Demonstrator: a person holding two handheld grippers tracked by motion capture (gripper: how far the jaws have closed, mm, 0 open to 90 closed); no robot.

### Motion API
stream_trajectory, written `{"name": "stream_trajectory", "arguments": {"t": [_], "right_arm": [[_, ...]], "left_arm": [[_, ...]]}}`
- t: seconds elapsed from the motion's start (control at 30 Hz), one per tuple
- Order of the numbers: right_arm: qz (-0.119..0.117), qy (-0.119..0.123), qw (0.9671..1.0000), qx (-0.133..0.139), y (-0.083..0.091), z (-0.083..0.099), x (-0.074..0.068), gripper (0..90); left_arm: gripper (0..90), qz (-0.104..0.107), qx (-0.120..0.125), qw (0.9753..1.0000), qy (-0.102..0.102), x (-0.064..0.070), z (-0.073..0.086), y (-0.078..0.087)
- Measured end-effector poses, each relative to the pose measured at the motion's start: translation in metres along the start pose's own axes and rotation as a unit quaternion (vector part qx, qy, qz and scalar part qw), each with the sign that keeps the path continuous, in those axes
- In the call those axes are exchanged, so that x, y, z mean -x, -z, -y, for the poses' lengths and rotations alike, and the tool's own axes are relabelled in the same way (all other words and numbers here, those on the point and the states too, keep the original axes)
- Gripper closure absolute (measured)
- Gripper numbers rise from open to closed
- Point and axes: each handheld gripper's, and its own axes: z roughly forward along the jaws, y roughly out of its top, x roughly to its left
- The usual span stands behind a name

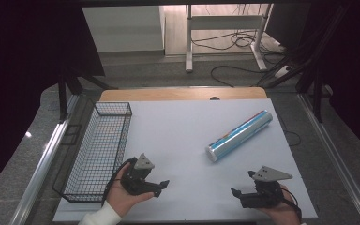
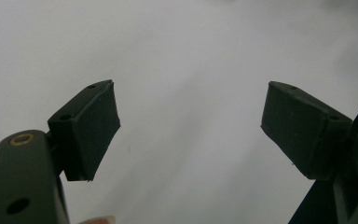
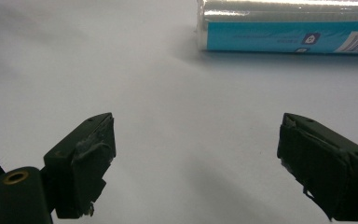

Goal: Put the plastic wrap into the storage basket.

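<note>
White sheeting covered the table [image 1: 178, 136], with a black wire basket [image 1: 98, 150] along its left edge and a foil-wrapped roll with a blue label [image 1: 240, 135] lying on its side well to the right of that basket. My left gripper [image 1: 161, 186] and right gripper [image 1: 236, 193] both rested near the front edge, jaws spread wide and holding nothing. Judging by that, nothing was done yet: the roll lay untouched, ahead of my right gripper.

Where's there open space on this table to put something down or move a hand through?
Bare white surface lies between the wire basket and the foil roll, and between the left gripper and right gripper. The far strip behind the roll is free too. The left edge is taken by the basket.
</note>
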Motion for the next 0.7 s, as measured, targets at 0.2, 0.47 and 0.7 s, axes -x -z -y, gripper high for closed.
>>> {"name": "stream_trajectory", "arguments": {"t": [0.2,0.47,0.7], "right_arm": [[-0.001,0.001,1.0000,-0.002,-0.001,0.000,0.001,11.8],[0.005,0.001,1.0000,-0.008,-0.002,0.001,0.003,11.9],[0.009,0.000,0.9999,-0.011,-0.002,0.002,0.006,12.0]], "left_arm": [[21.5,0.016,-0.004,0.9998,-0.014,0.005,-0.025,-0.013],[21.5,0.038,-0.006,0.9990,-0.024,0.012,-0.069,-0.039],[21.2,0.052,-0.024,0.9978,-0.035,0.016,-0.103,-0.065]]}}
